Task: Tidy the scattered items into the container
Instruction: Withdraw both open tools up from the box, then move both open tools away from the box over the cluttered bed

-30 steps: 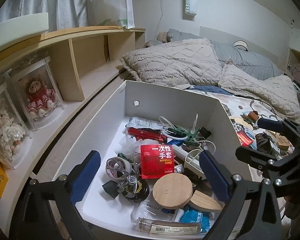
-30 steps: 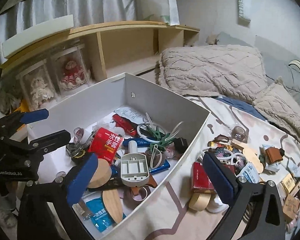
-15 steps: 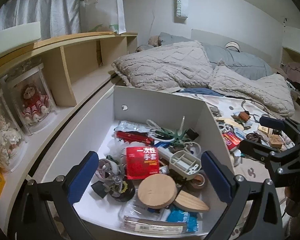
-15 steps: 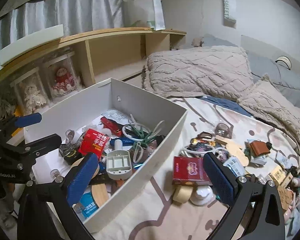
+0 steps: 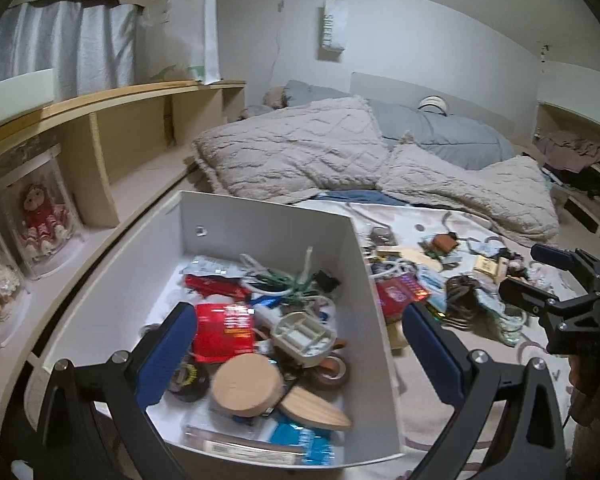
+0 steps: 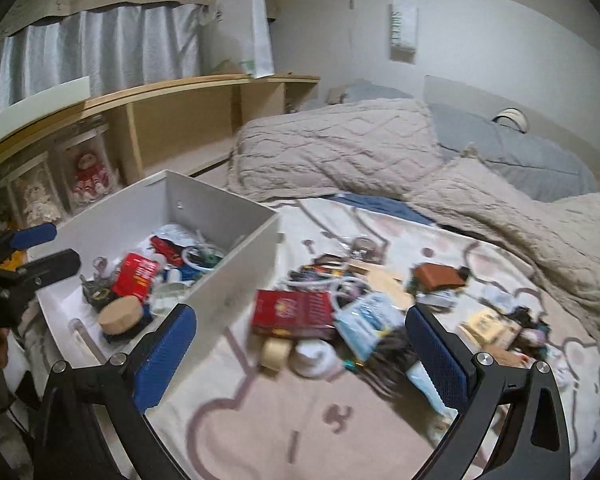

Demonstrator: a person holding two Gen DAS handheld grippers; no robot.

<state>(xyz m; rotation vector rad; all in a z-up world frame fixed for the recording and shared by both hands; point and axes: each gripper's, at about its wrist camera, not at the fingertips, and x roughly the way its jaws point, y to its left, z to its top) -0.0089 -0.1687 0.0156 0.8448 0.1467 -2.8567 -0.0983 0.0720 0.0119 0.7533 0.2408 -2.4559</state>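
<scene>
While left gripper (image 5: 296, 354) hangs over white rectangular box (image 5: 364, 264), left wrist view: blue-padded tongs spread wide, nothing between them. Box already holds red packet (image 5: 224, 328), round wooden lid (image 5: 248, 386), grey plastic tray (image 5: 304, 330).

Right wrist view: right gripper (image 6: 300, 354) spread, empty, above scattered clutter on patterned bedsheet (image 6: 260, 420); red flat box (image 6: 294, 312), tape roll (image 6: 274, 352), blue packet (image 6: 364, 326) lie just beside white box. Risk: items overlap and tangle with cords, so pinch may drag neighbours; soft sheet may bunch into grip.
</scene>
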